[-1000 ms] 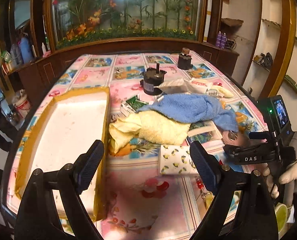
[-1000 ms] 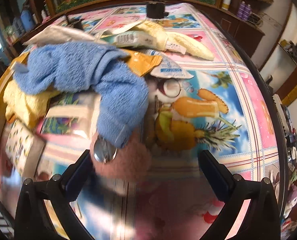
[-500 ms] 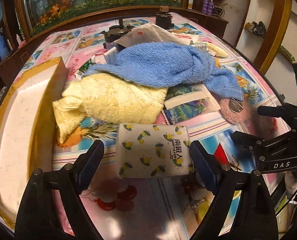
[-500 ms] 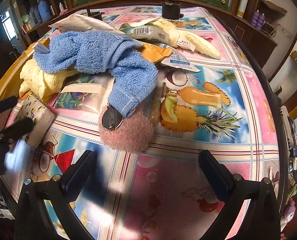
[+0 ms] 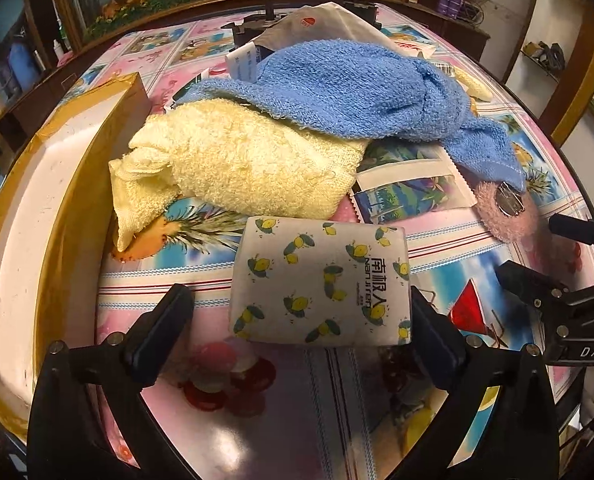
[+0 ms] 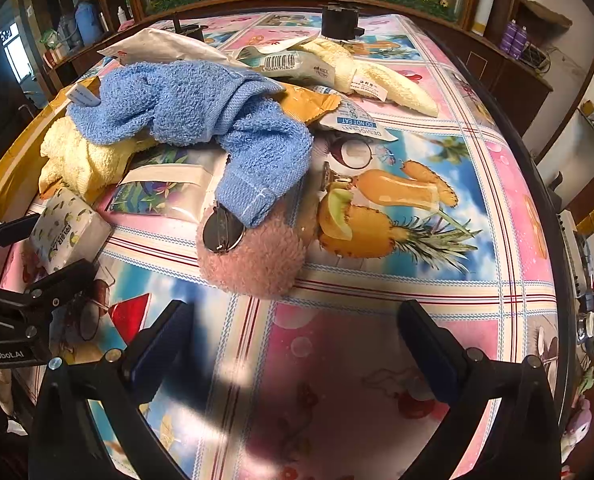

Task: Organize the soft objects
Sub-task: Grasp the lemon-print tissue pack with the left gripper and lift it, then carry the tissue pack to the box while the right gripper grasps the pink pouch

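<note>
My left gripper [image 5: 297, 320] has just been opening wide so its jaws straddle the tissue pack [image 5: 323, 286] lying flat on the table [image 5: 337, 400]; pads not pressing yet. Yellow tray [image 5: 37, 240] sits just left, probably the drop spot. Right gripper [image 6: 293, 344] hangs wide and empty near the pink puff [image 6: 257, 260], under the blue towel [image 6: 193, 100] corner.

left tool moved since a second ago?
Yes. The left tool has come down and forward toward the tissue pack, which now sits between its just-widened jaws, untouched. The tray now lies further left in its view.
</note>
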